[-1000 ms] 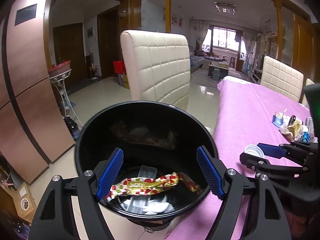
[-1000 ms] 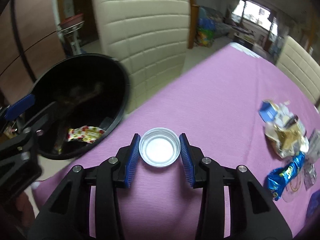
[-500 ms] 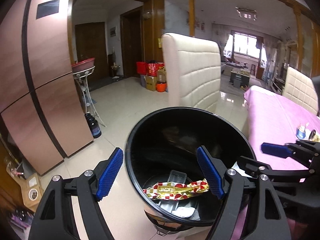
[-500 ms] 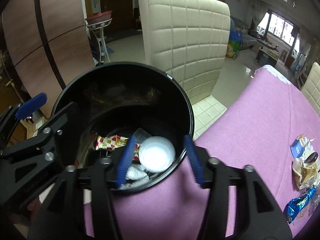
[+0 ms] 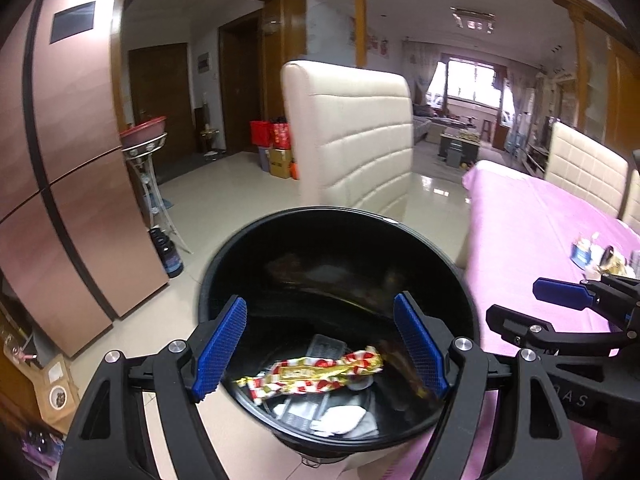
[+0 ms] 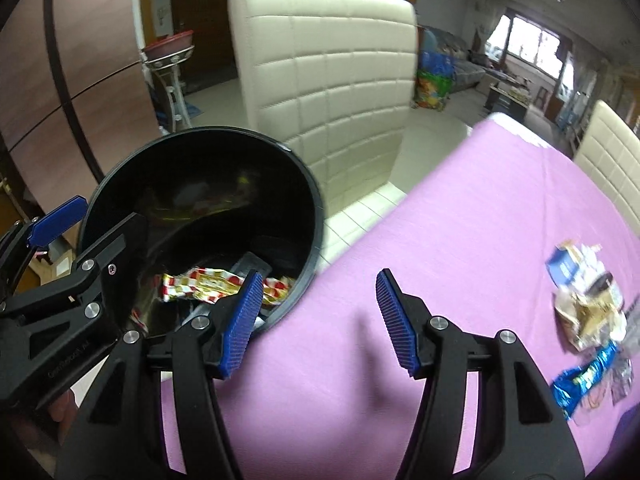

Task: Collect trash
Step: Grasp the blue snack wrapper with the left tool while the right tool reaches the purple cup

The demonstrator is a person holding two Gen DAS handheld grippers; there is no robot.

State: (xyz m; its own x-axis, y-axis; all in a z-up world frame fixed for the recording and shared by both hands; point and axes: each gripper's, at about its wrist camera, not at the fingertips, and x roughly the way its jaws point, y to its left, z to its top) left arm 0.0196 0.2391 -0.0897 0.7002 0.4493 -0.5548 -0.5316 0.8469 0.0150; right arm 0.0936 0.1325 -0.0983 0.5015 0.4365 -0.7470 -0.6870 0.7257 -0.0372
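Pink table (image 6: 460,220); wrapper (image 5: 312,374) lengthwise across bin (image 5: 280,248); right claw (image 6: 320,316) wide, empty.

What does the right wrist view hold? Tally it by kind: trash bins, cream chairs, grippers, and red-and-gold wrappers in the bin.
Black trash bin: 1
Cream chairs: 2
Grippers, the left gripper and the right gripper: 2
Red-and-gold wrapper, in the bin: 1
Total: 6
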